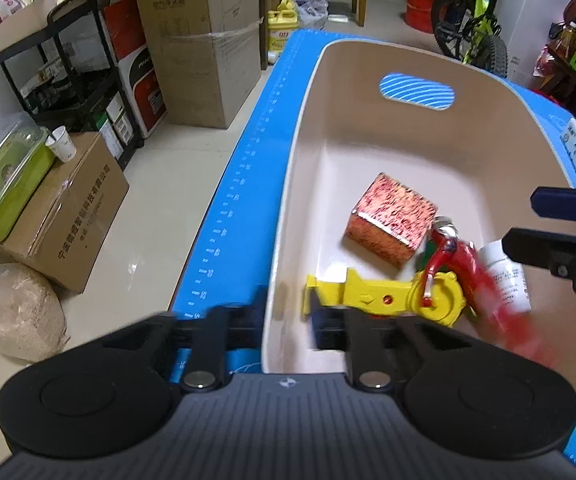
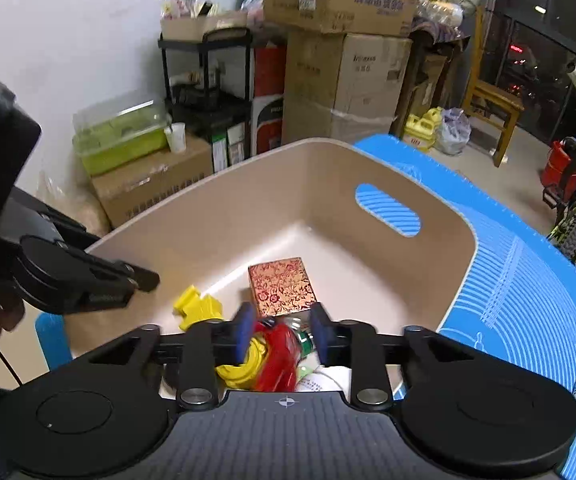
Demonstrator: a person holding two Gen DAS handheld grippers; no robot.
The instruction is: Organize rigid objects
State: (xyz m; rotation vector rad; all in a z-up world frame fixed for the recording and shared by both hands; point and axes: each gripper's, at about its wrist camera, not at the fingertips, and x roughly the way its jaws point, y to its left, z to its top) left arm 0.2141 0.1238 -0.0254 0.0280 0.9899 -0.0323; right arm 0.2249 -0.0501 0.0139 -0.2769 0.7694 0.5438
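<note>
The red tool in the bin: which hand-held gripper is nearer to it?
Right. The right hand-held gripper is directly above the red tool, which shows between its open fingers. The left hand-held gripper straddles the bin's near wall, beside the yellow part.

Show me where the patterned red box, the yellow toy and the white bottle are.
Red box (image 1: pixel 392 218): left wrist view, on its patterned top face.
Yellow toy (image 1: pixel 362 294): left wrist view, on its flat bar.
White bottle (image 1: pixel 506 276): left wrist view, on its labelled side.
</note>
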